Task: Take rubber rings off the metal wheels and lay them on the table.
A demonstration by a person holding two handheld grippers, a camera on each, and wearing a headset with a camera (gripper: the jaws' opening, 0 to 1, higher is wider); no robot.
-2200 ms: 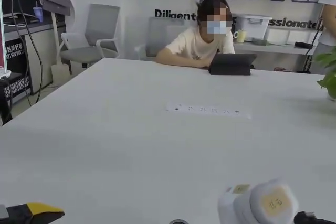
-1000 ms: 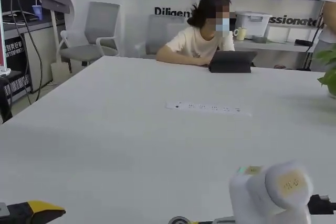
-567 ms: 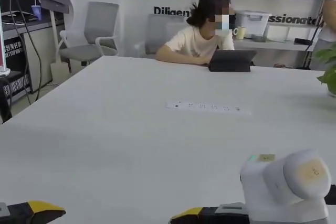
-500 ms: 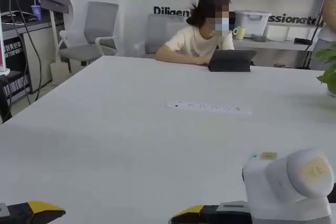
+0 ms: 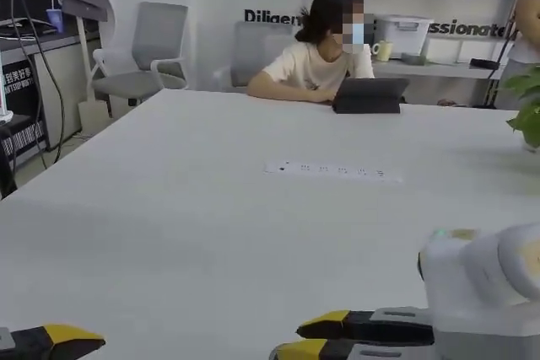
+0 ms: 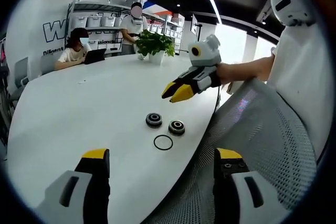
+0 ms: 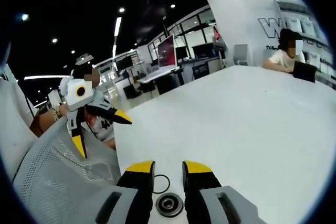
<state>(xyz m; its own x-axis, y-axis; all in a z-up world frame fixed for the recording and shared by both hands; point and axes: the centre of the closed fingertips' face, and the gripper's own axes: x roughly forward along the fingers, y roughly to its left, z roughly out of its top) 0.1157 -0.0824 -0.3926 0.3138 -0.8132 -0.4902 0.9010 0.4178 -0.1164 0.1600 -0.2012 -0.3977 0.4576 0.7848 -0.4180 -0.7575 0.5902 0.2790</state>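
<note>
Black rubber ring (image 6: 163, 142) lies on the white surface (image 6: 79, 103); my right claw (image 7: 168, 166), narrowly parted, aims at the next rubber-rimmed metal wheel (image 7: 169, 204); left claw (image 6: 161, 154) gapes, empty.

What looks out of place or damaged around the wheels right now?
Nothing stands out. The loose rubber ring lies flat on the table, apart from the nearer metal wheel and farther metal wheel, both lying flat.
</note>
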